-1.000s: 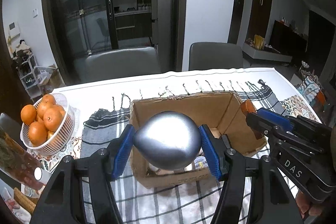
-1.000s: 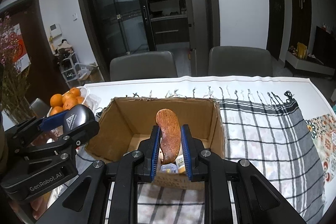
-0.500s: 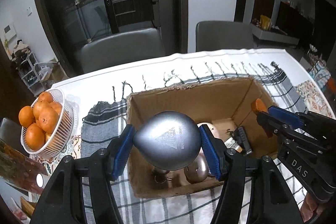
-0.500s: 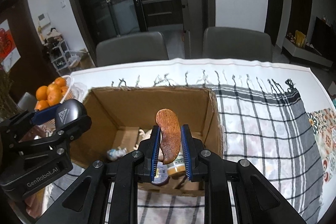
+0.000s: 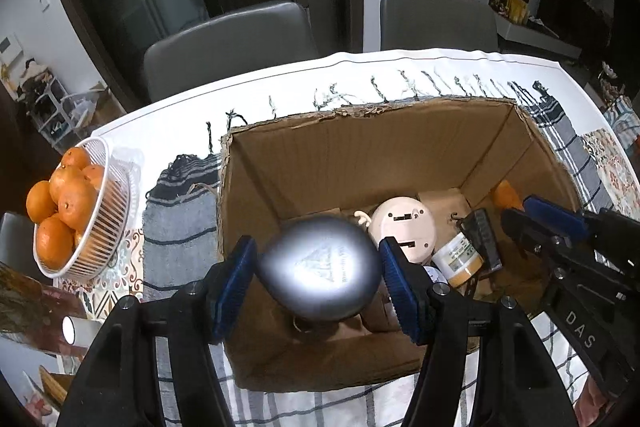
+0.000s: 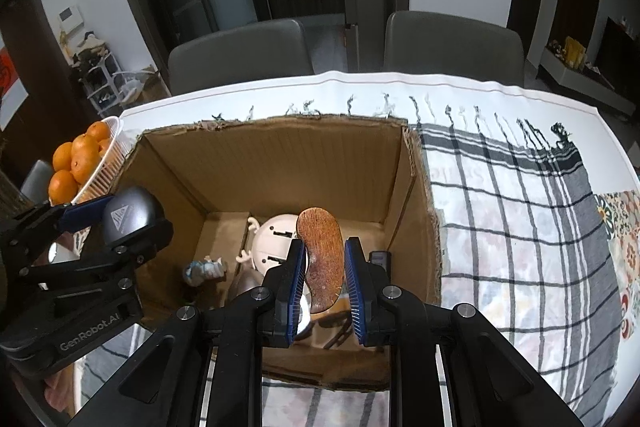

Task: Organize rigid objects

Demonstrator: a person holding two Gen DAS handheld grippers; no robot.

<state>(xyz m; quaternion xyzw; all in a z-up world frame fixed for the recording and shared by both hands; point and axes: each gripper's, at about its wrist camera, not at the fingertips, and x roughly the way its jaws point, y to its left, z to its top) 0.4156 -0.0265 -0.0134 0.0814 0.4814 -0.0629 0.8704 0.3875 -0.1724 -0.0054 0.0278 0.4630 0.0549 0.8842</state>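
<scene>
While both grippers hang over the open cardboard box (image 6: 280,163), the left gripper (image 5: 318,269) is clamped on a grey mouse (image 5: 320,267) and the right gripper (image 6: 322,267) on a brown wooden piece (image 6: 320,259). I'd say this is the drop-off step: next, lower each into a free spot and let go. "GenRobot.AI" and "DAS" are readable on the grippers; the mouse's triangle logo isn't.

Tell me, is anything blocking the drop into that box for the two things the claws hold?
Nothing covers the open cardboard box. Below the wooden piece and silver mouse, though, its floor already holds a round white gadget and other items.
</scene>
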